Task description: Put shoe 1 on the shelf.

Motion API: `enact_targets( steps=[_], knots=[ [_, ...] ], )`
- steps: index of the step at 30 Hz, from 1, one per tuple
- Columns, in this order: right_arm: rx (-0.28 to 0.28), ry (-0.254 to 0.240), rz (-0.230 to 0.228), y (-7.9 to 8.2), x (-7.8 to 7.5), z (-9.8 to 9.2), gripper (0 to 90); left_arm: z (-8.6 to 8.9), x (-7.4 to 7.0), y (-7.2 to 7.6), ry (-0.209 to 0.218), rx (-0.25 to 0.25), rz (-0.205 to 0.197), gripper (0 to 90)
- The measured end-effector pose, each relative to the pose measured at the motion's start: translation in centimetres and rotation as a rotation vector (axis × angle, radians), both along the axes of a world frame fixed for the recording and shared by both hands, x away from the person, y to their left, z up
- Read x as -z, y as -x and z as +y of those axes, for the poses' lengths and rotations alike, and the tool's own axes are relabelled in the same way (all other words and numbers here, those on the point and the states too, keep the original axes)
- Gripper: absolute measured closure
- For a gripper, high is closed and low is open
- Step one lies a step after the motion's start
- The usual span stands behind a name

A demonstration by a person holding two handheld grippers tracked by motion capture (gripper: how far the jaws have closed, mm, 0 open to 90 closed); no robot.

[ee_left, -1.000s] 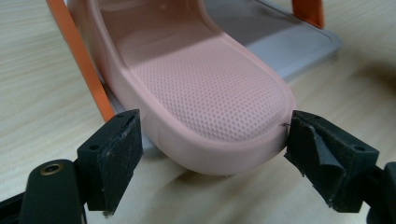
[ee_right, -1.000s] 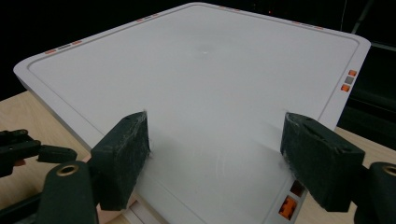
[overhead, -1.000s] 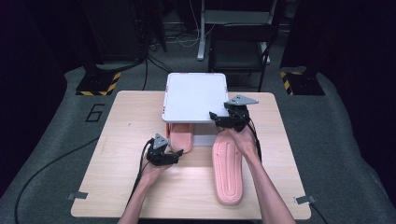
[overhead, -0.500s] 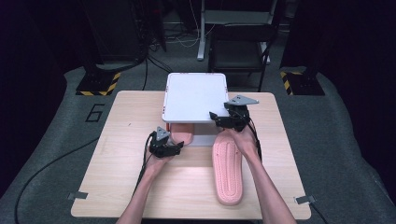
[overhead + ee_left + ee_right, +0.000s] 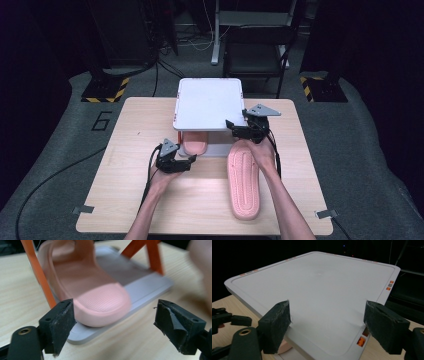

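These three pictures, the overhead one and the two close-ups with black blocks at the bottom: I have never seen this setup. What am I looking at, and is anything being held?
A person sits at a wooden table and holds a hand-operated two-jaw tool in each hand; there is no robot arm. The high view looks down from above the person's side. There the left gripper points at a pink slipper lying on the lower level of a small white two-level rack, and the right gripper sits at the rack's right front corner. A second pink slipper lies sole up on the table.

Each close-up comes from a camera riding on one gripper; the black blocks are its jaws. The left gripper view faces the slipper's rounded end, between orange legs. The right gripper view looks across the rack's top shelf.

Both grippers are open and hold nothing.
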State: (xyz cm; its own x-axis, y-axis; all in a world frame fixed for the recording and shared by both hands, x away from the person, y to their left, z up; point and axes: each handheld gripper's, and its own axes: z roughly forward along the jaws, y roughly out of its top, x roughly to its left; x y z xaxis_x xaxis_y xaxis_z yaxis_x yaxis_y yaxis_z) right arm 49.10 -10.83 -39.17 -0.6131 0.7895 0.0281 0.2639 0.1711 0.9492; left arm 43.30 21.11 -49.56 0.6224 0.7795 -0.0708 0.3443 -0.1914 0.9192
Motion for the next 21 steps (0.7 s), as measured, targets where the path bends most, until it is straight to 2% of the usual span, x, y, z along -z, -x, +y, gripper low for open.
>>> enact_targets(
  steps=[1,2,3,4,5,7,10,12,14,17,21],
  knots=[
    [0.0,0.0,0.0,0.0,0.0,0.0,20.4,0.0,0.0,0.0,0.0,0.0,0.0,15.6],
    [0.001,-0.01,-0.022,0.7,-0.2,-0.5,19.9,1.0,-0.9,1.2,0.027,0.021,-0.022,15.4],
    [0.01,-0.016,-0.03,1.3,-0.4,-0.7,19.6,1.5,-1.3,1.9,0.037,0.021,-0.037,15.3],
    [0.01,-0.016,-0.03,1.3,-0.4,-0.7,19.6,1.5,-1.3,1.9,0.037,0.021,-0.037,15.3],
    [0.012,-0.015,-0.036,1.8,-0.5,-1.1,19.4,2.2,-1.7,2.4,0.048,0.025,-0.048,15.3],
    [0.024,-0.017,-0.056,3.3,-0.7,-2.1,19.1,3.8,-2.3,3.6,0.083,0.018,-0.072,15.3],
    [0.039,-0.032,-0.065,5.7,-0.3,-3.8,19.1,6.1,-2.9,5.4,0.105,-0.01,-0.1,15.3],
    [0.052,-0.064,-0.067,7.1,0.3,-5.1,19.0,7.3,-3.2,6.3,0.097,-0.035,-0.116,15.4],
    [0.085,-0.094,-0.06,8.7,1.1,-6.5,19.1,8.8,-3.4,7.3,0.099,-0.061,-0.112,15.5],
    [0.121,-0.102,-0.04,10.8,2.7,-8.5,19.6,10.3,-3.4,8.1,0.085,-0.086,-0.122,15.7],
    [0.168,-0.091,-0.014,12.9,4.3,-10.6,20.2,11.8,-3.5,8.8,0.115,-0.135,-0.132,15.9]
  ],
)
